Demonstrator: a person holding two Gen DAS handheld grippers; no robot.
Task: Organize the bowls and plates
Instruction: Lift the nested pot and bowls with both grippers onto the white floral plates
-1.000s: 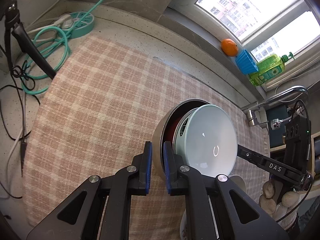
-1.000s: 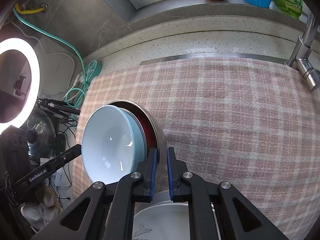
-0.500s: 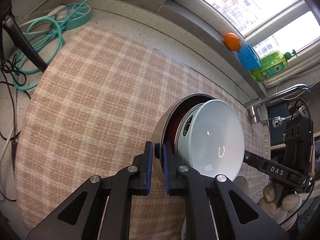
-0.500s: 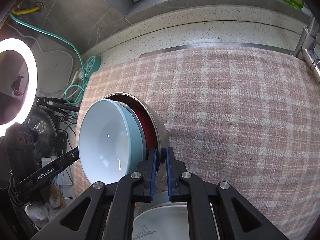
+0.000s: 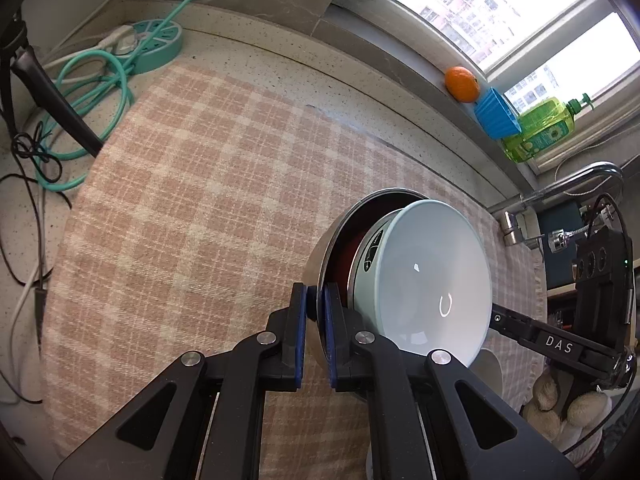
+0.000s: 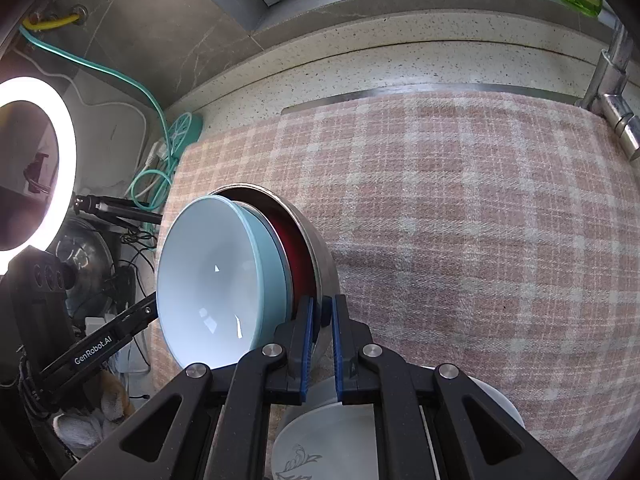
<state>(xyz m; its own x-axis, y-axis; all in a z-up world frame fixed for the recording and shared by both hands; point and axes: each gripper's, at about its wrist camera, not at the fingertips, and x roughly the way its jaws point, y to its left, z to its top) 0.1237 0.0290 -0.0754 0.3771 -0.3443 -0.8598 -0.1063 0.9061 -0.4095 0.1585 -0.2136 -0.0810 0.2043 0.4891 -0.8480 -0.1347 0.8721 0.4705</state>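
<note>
A steel bowl (image 5: 334,240) hangs tilted on its side above the checked cloth (image 5: 192,220). Nested inside it are a red bowl (image 5: 350,256) and a pale blue bowl (image 5: 432,288). My left gripper (image 5: 316,320) is shut on the steel rim at one side. On the opposite side of the steel bowl (image 6: 322,240), my right gripper (image 6: 321,320) is shut on the same rim. The blue bowl (image 6: 216,280) faces left in the right wrist view. A white plate with a bird drawing (image 6: 320,440) lies below the stack.
On the window sill sit an orange (image 5: 462,84), a blue cup (image 5: 496,114) and a green soap bottle (image 5: 536,130). A tap (image 6: 612,84) stands at the cloth's far right. A teal power strip and cables (image 5: 152,46) lie at the back left, near a ring light (image 6: 36,164).
Both pairs of jaws have closed a little tighter on the steel rim. The bowl stack and both hands have hardly shifted.
</note>
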